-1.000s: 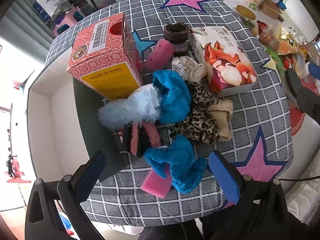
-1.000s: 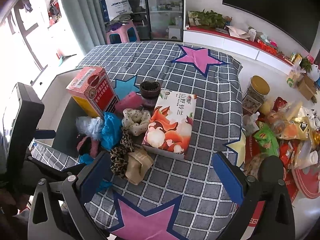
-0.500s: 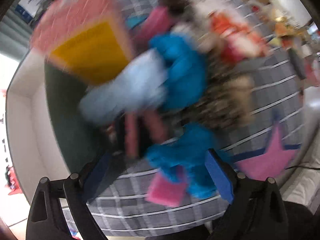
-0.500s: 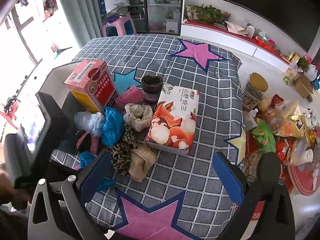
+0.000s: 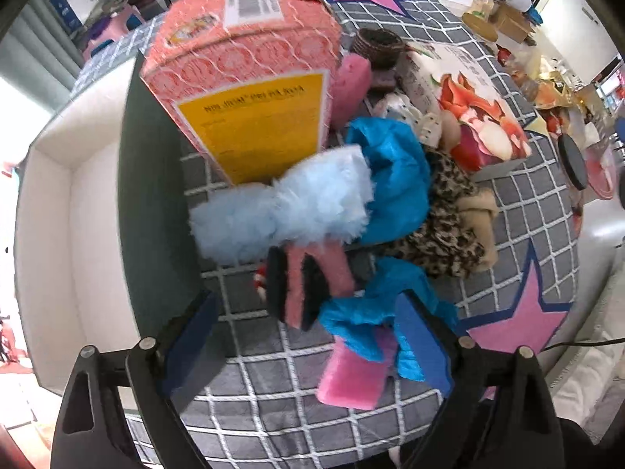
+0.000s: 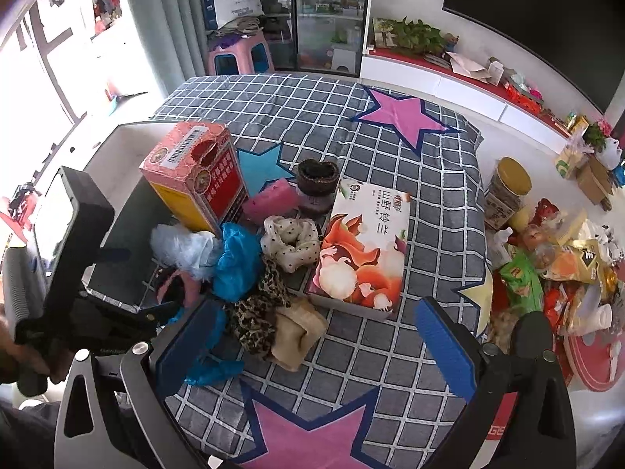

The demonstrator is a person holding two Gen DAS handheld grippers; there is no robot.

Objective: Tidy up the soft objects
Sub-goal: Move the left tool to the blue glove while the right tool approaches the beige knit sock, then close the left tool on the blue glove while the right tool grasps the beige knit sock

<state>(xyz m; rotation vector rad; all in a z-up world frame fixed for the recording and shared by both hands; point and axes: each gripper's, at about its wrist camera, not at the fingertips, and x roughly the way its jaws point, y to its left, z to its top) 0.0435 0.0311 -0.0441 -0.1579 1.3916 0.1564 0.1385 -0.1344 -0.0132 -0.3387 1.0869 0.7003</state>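
Left gripper [image 5: 304,336] points straight down at the near left edge of the surface [image 6: 390,359], its jaws wide and closing; the pink and black plush piece [image 5: 304,285] and a crumpled blue cloth [image 5: 375,312] lie between the pads, which press on nothing. A pink sponge [image 5: 351,379] lies under that blue cloth at the near edge. Right gripper [image 6: 312,348] hangs over the near middle of the surface, jaws wide, nothing between them. Behind the plush piece lies the rest of the soft heap: a pale blue fluffy item [image 5: 281,211], a second blue cloth [image 5: 394,179], a leopard-print cloth [image 6: 258,312] and a beige cloth [image 6: 297,332]. Farther back, a polka-dot scrunchie [image 6: 291,244] touches the printed carton [image 6: 363,258]. A red box [image 6: 195,176] stands toward the left edge
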